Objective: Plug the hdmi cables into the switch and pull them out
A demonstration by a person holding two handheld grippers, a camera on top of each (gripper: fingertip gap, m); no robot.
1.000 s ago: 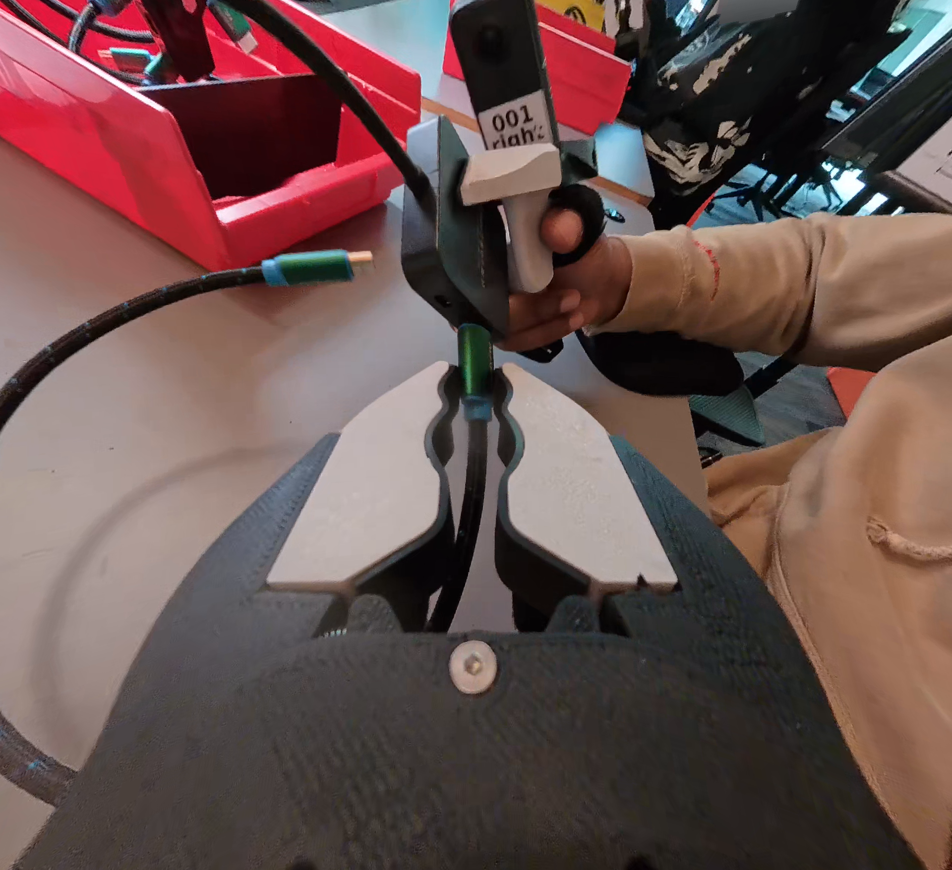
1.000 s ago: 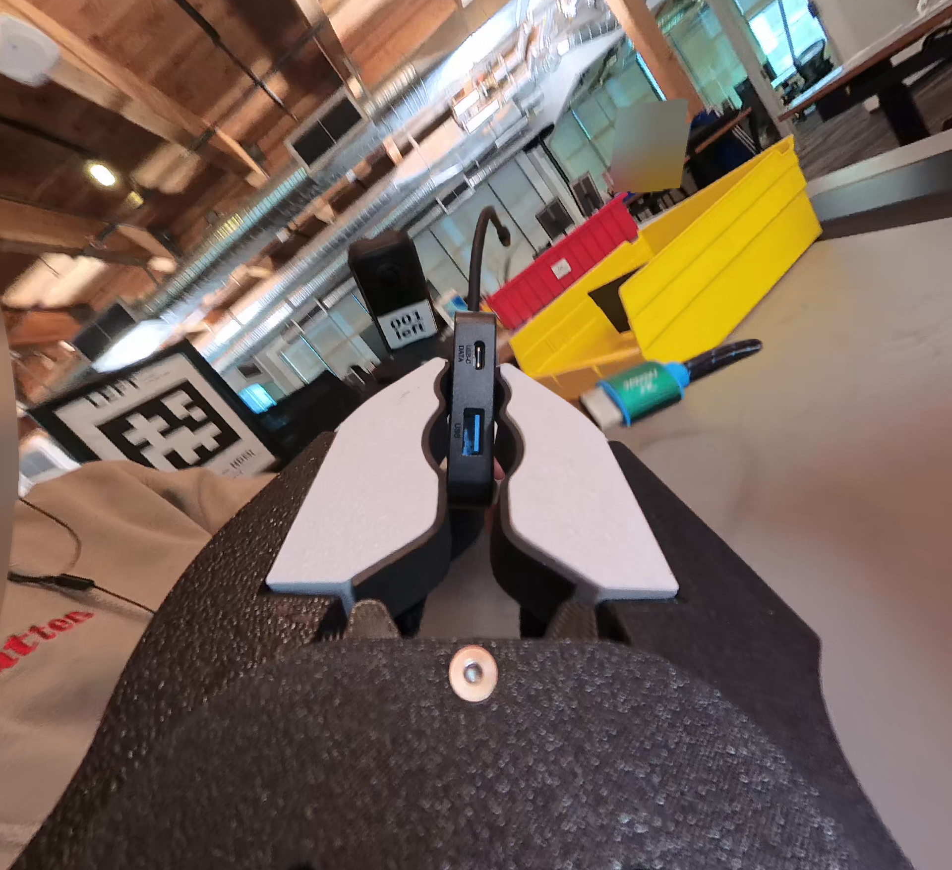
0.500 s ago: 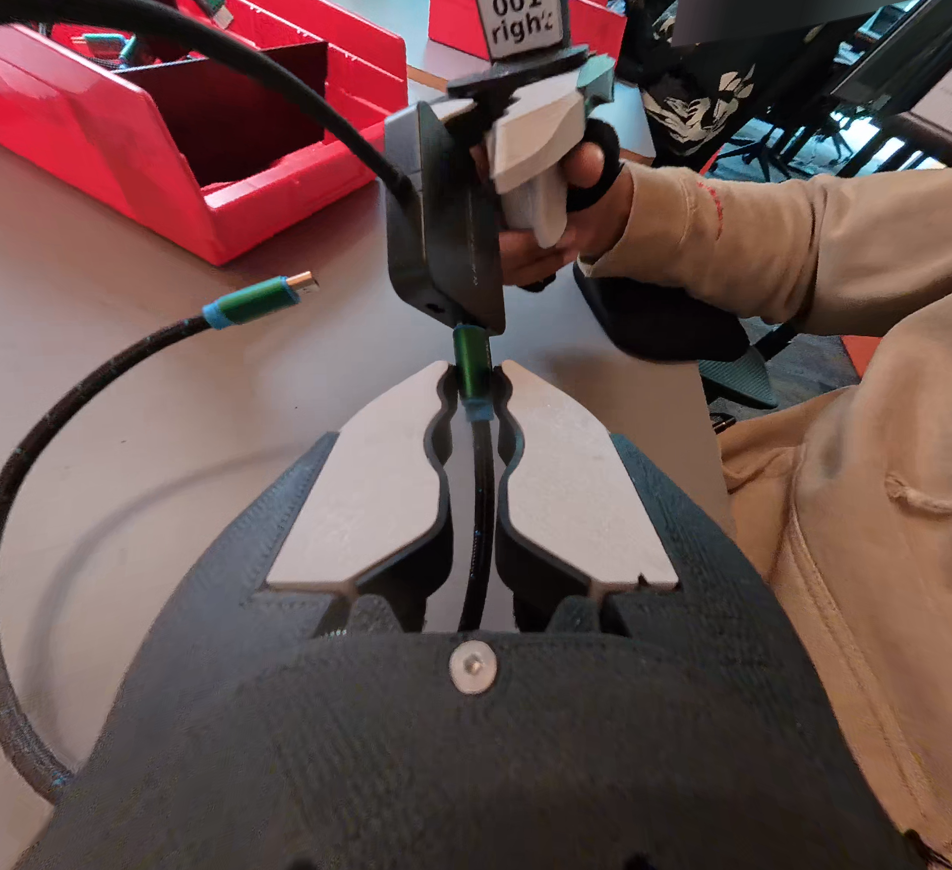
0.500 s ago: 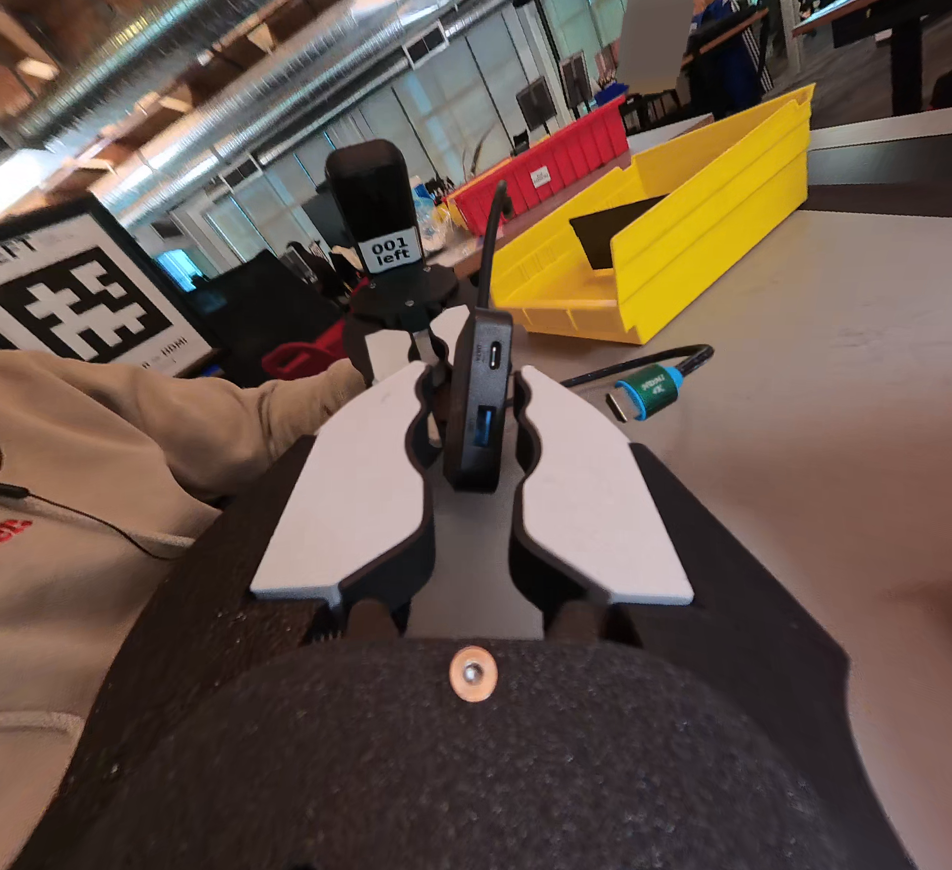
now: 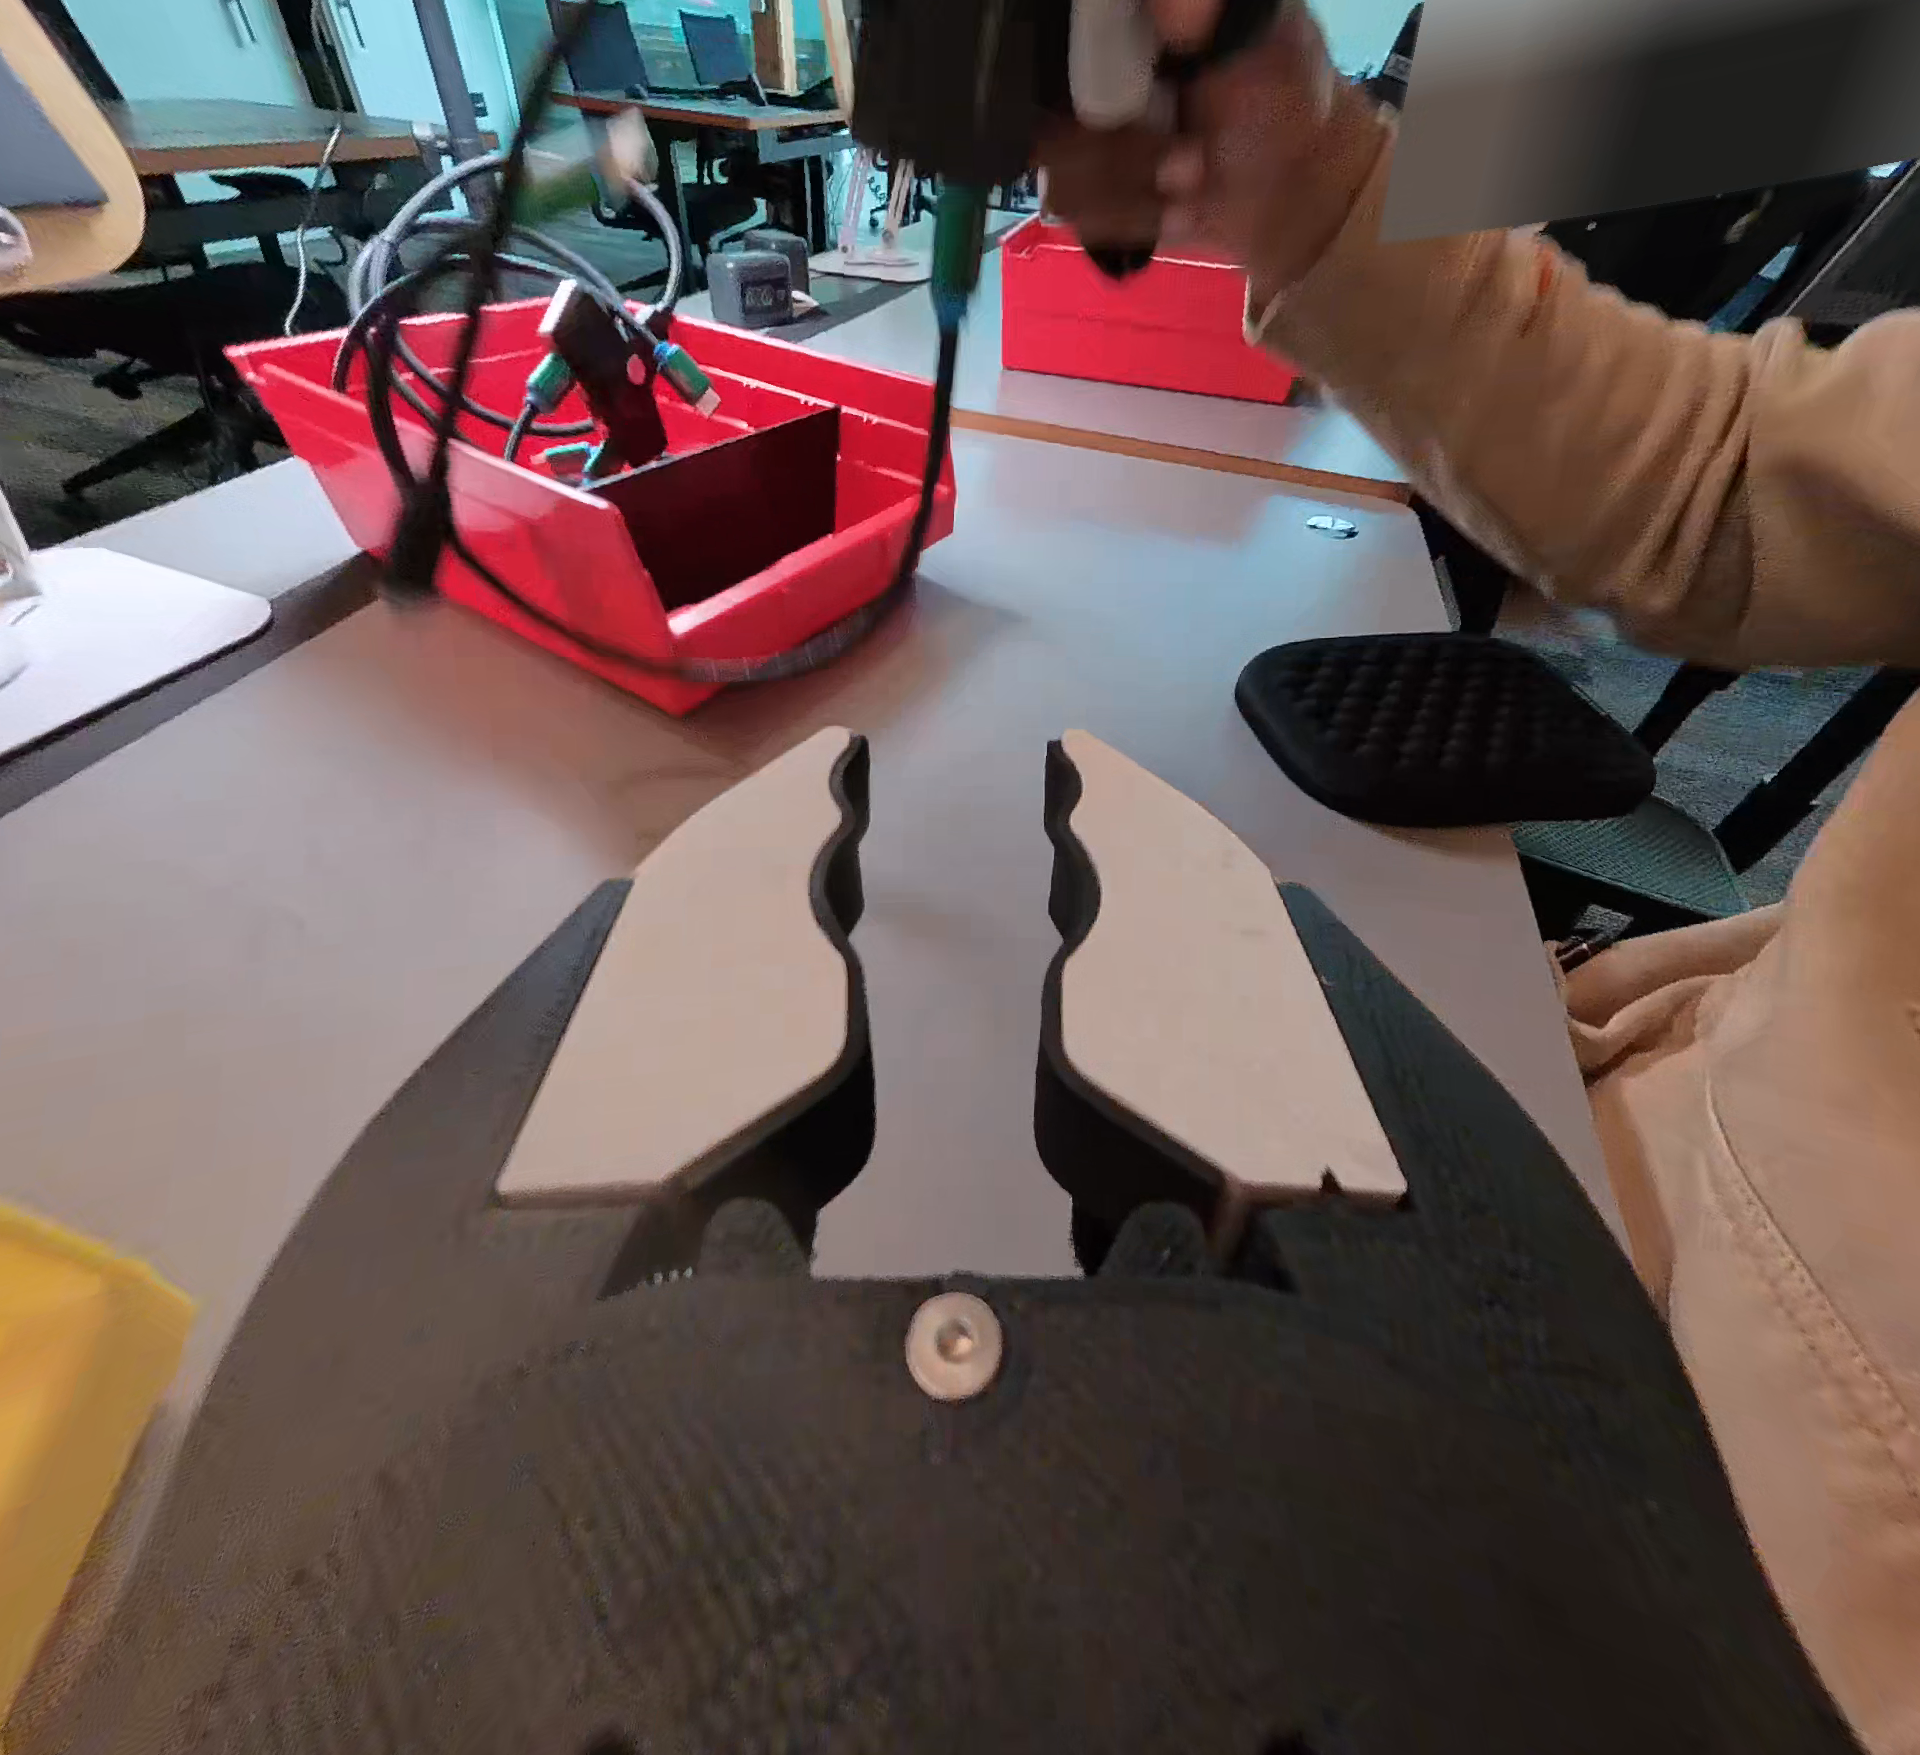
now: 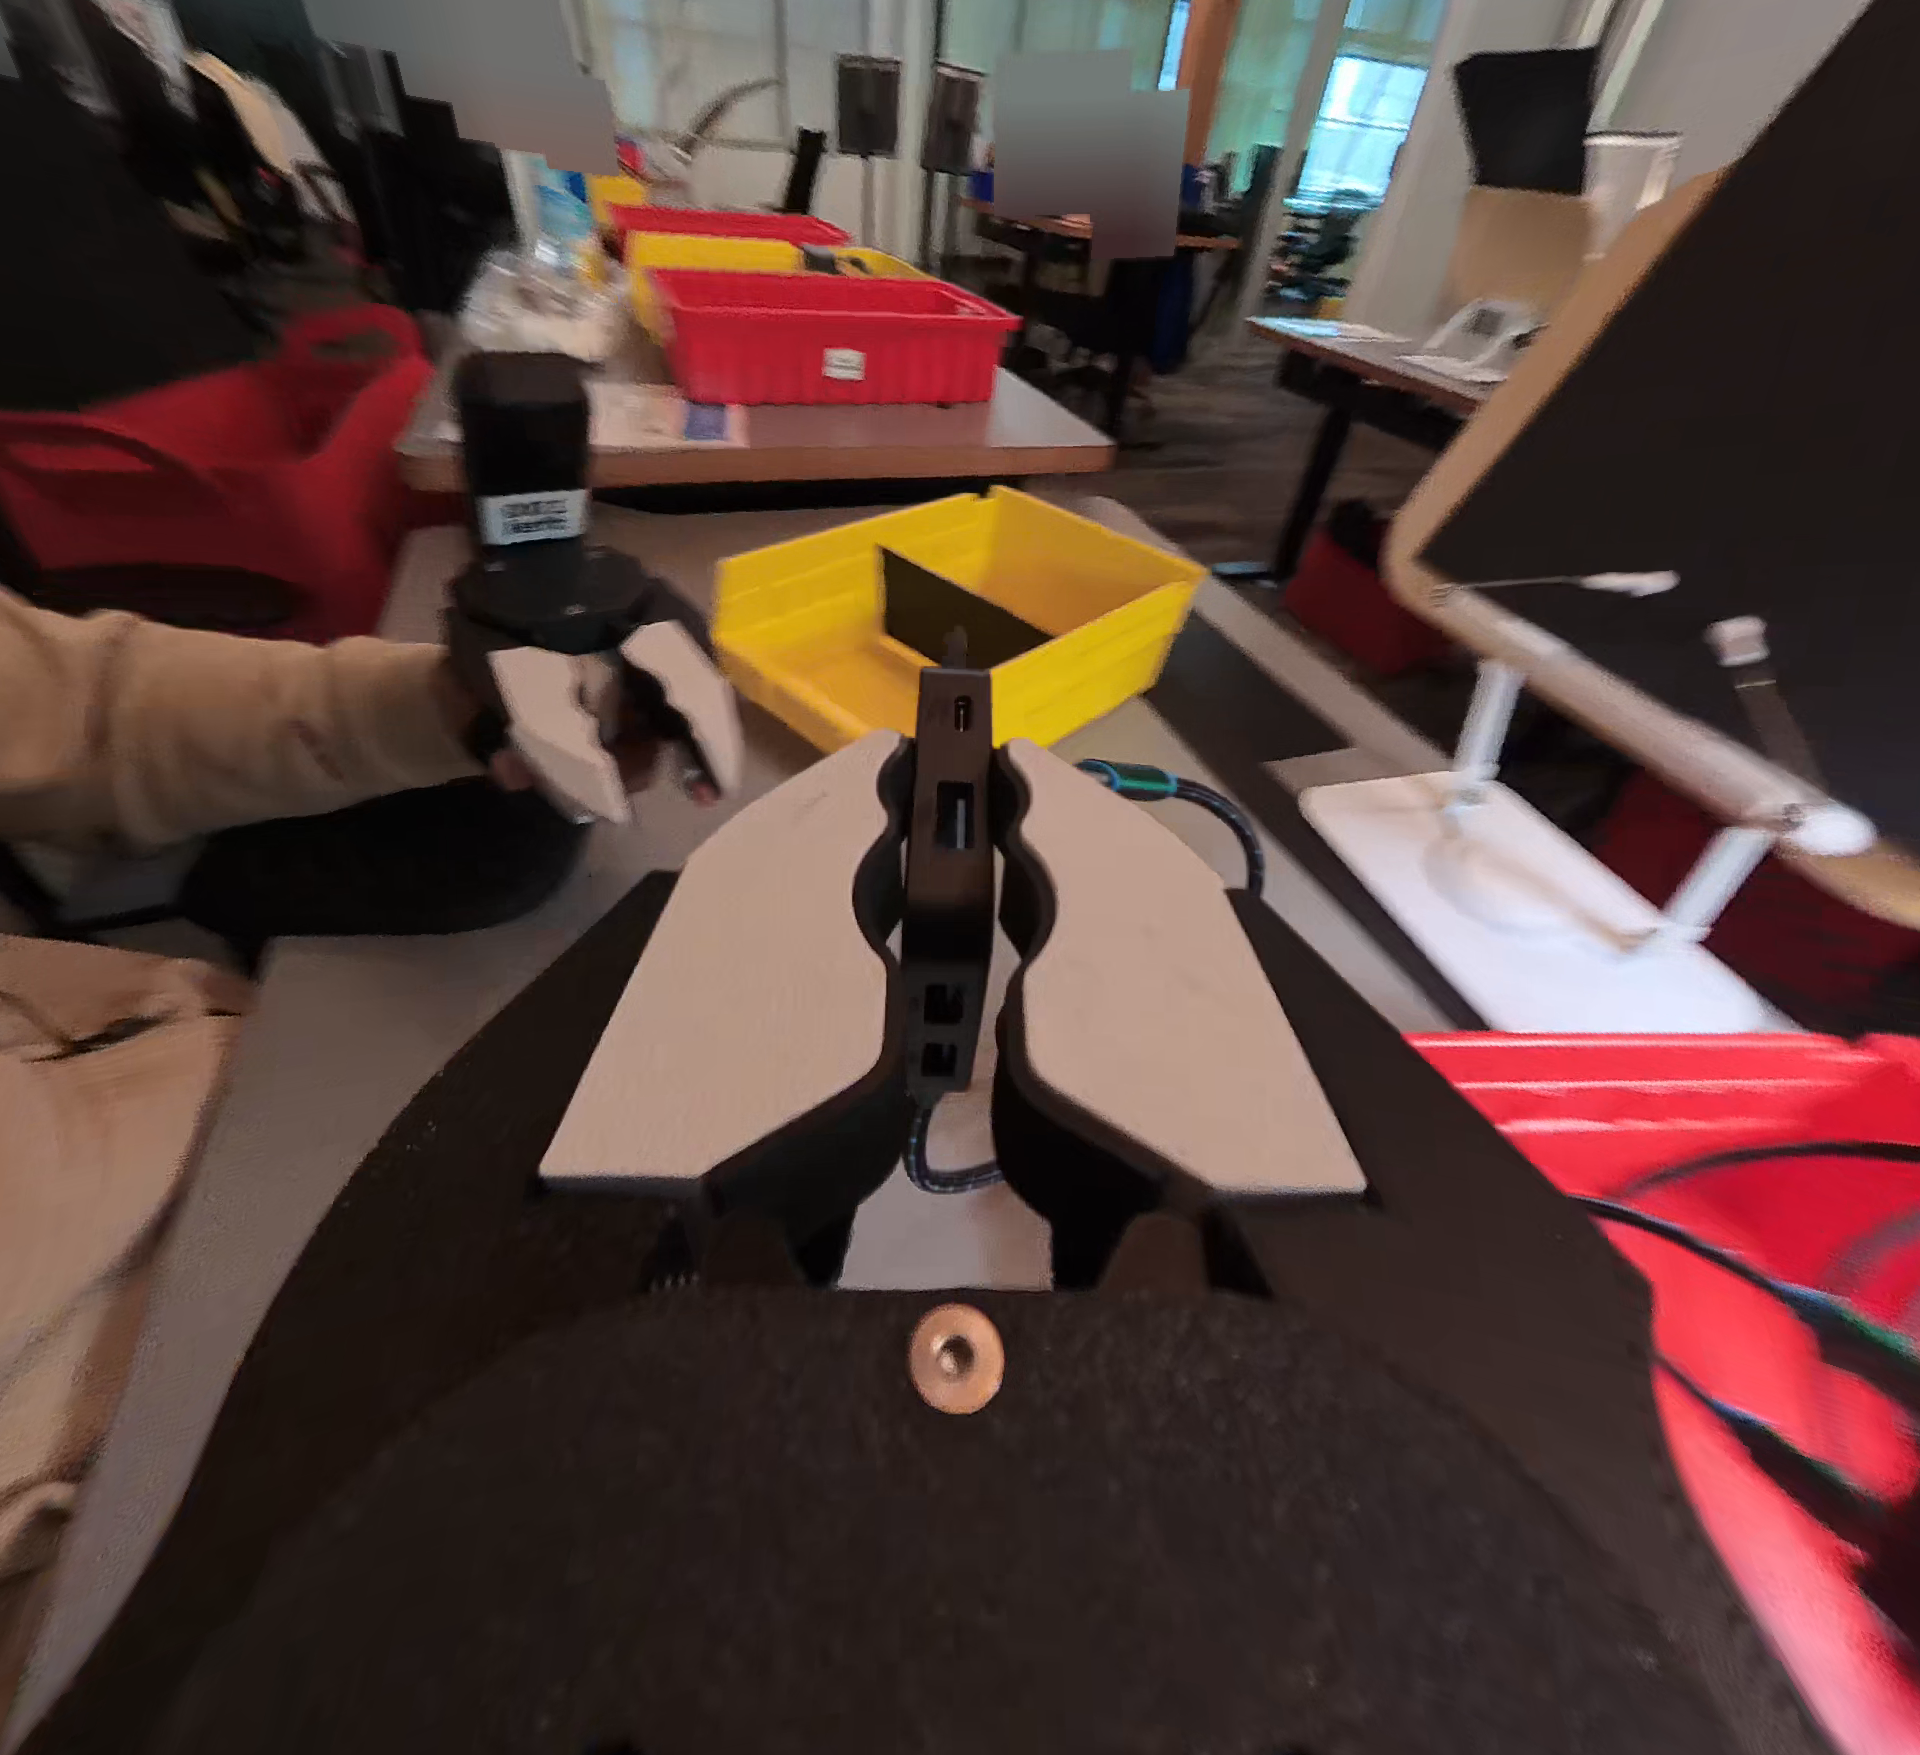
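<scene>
My left gripper (image 5: 951, 770) is open and empty, low over the grey table (image 5: 312, 874). My right gripper (image 6: 951, 755) is shut on the black switch (image 6: 951, 874), which stands on edge between the pads. In the left wrist view the right gripper (image 5: 961, 157) is raised high and blurred. A green HDMI plug (image 5: 956, 240) hangs from under it, and its black cable (image 5: 925, 500) drops to the table. The braided cable also shows below the switch (image 6: 945, 1170). Another green-and-blue plug (image 6: 1143, 783) lies on the table beyond my right fingers. The left gripper (image 6: 613, 729) shows open at the left.
A red bin (image 5: 790, 635) with several cables and another black device stands at the back left. A yellow bin (image 6: 1091, 635) with a black divider is ahead of the right gripper. A white monitor stand (image 6: 1507, 884) is to the right. A black armrest (image 5: 1444, 729) sits at the table's right edge. One gripper's finger ends stand about 20 cm off the other's. The black armrest (image 5: 1444, 729) is about 30 cm from my left fingertips.
My left gripper has let go of the green plug, opened and drawn back. My right gripper has lifted and turned with the switch, the plug still hanging from it.
</scene>
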